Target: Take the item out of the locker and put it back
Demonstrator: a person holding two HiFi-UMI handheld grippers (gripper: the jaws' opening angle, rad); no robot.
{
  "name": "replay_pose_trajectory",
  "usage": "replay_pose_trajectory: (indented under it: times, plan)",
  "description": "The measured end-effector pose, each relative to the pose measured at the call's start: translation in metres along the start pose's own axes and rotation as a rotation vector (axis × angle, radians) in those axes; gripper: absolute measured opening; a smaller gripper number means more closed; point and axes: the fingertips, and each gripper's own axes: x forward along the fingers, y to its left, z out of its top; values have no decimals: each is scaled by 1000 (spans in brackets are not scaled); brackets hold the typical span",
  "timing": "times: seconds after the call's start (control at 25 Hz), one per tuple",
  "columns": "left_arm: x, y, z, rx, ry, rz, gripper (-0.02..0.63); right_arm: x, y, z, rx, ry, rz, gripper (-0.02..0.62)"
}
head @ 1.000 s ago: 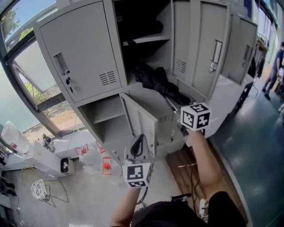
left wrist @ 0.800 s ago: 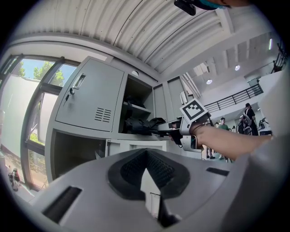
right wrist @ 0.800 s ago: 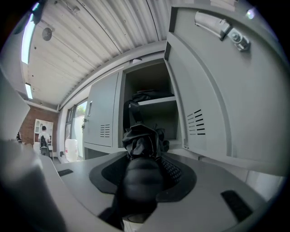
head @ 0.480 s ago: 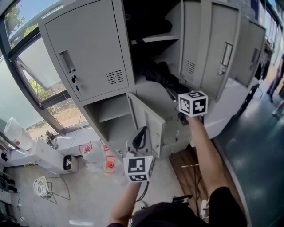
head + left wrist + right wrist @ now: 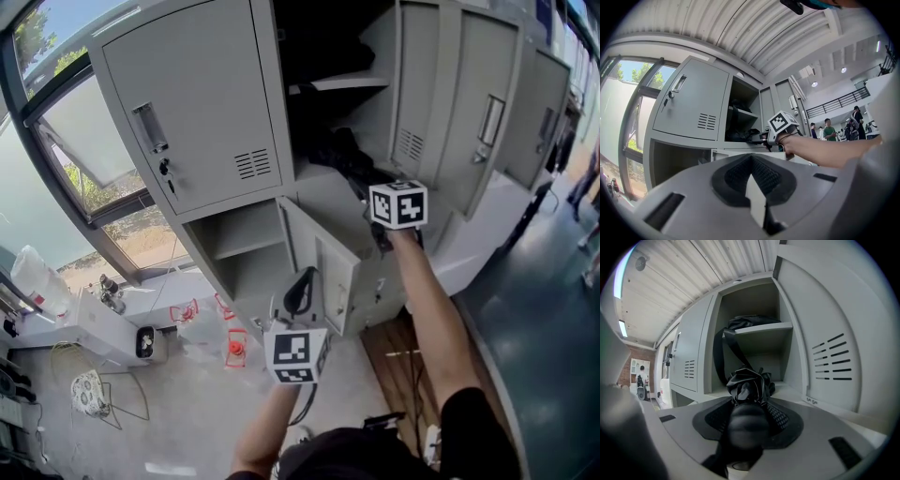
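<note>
At locker [image 5: 788, 359] mouth | umbrella [image 5: 749, 384] handle clamped in right claw [image 5: 746, 420]

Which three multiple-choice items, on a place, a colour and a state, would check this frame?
1. The strapped bag lies: A on the locker shelf; B on the floor; C between jaws.
2. The umbrella is: A red; B black; C white.
3. The right gripper is: A open and empty; B shut on the umbrella's handle; C out of view.
Key: 1 A, it rests on the shelf above the umbrella; 2 B, its folds are black; 3 B, the jaws clamp the handle.
</note>
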Motion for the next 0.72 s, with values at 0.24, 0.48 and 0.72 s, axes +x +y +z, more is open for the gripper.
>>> replay_pose_trajectory:
  times: [0.24, 0.48, 0.72]
  plan:
    - [2, 8, -4, 19, 7, 7, -8, 20, -1, 10, -43, 17, -12, 175]
    - [6, 10, -8, 13, 15, 9, -8, 41, -5, 14, -63, 48, -25, 175]
    - [6, 12, -10, 11, 19, 12, -8, 57, -8, 16, -57, 58, -42, 175]
